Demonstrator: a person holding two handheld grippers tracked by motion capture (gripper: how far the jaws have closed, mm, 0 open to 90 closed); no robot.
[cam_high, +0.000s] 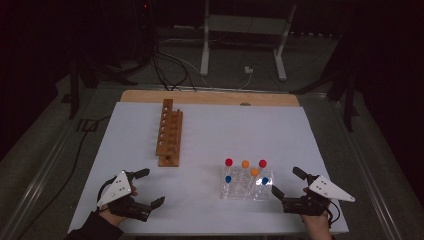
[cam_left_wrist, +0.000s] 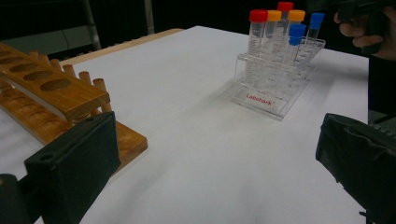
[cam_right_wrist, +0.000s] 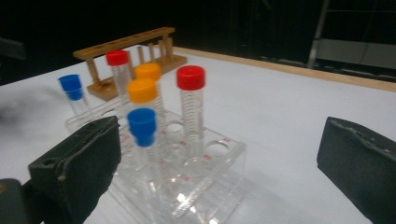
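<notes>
tubes, six capped, standing upright in clear acrylic rack (cam_high: 247, 186) at about 4 o'clock on white surface (cam_high: 210, 135): red-capped tube (cam_right_wrist: 191, 109) nearest right gripper's line of sight, with blue-capped tube (cam_right_wrist: 141, 128) in front and orange-capped tube (cam_right_wrist: 142, 93) just behind it. wooden rack (cam_high: 169, 134) lying empty near 11 o'clock, well apart from clear rack. right gripper (cam_high: 286, 185) resting at 5 o'clock just beside clear rack, jaws spread wide, gripping nothing. left gripper (cam_high: 148, 186) at 7 o'clock, jaws likewise wide and empty, pointed across toward the tubes.

likely trouble from here: tubes packed close, caps nearly touching, so wide jaws closing on one could nudge a neighbour and tilt it or lift two together. clear rack looks light and loose on smooth surface; a sideways push from a jaw could slide or tip it. smooth round tube walls could slip if gripped off-centre or too low on the taper. dim light also makes clear walls hard to judge.
</notes>
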